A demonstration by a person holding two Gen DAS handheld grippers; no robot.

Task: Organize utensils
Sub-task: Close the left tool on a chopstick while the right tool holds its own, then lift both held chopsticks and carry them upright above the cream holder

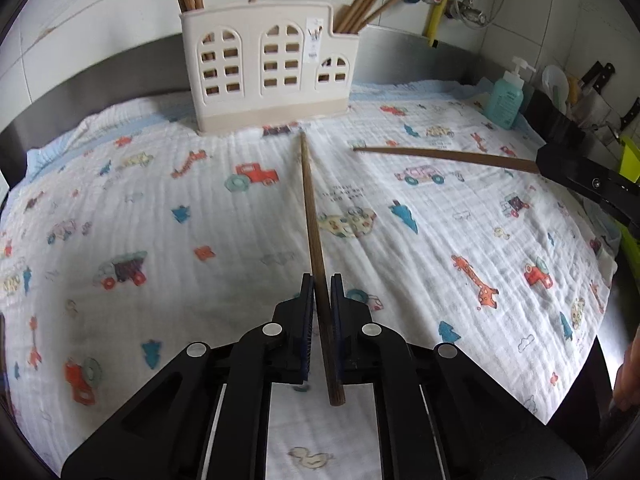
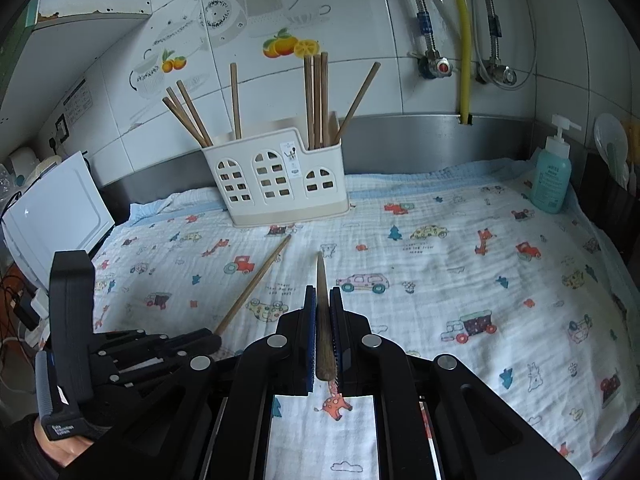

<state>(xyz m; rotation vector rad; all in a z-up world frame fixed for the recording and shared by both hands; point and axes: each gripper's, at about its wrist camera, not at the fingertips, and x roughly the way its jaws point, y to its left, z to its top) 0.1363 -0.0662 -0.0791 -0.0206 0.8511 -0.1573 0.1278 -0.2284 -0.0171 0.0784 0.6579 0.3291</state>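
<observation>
A cream utensil holder (image 1: 272,68) with arched cut-outs stands at the back of the cloth and holds several wooden chopsticks (image 2: 316,100); it also shows in the right wrist view (image 2: 276,180). My left gripper (image 1: 322,284) is shut on a wooden chopstick (image 1: 310,208) that points toward the holder. My right gripper (image 2: 322,294) is shut on another wooden chopstick (image 2: 321,280), held above the cloth. In the left wrist view that chopstick (image 1: 444,156) sticks out from the right gripper (image 1: 560,168). In the right wrist view the left chopstick (image 2: 256,280) runs from the left gripper (image 2: 200,340).
A white cloth (image 1: 160,208) printed with cars and giraffes covers the counter. A teal soap pump bottle (image 2: 554,176) stands at the back right. A white appliance (image 2: 56,208) sits at the left. Pipes and valves (image 2: 464,40) run down the tiled wall.
</observation>
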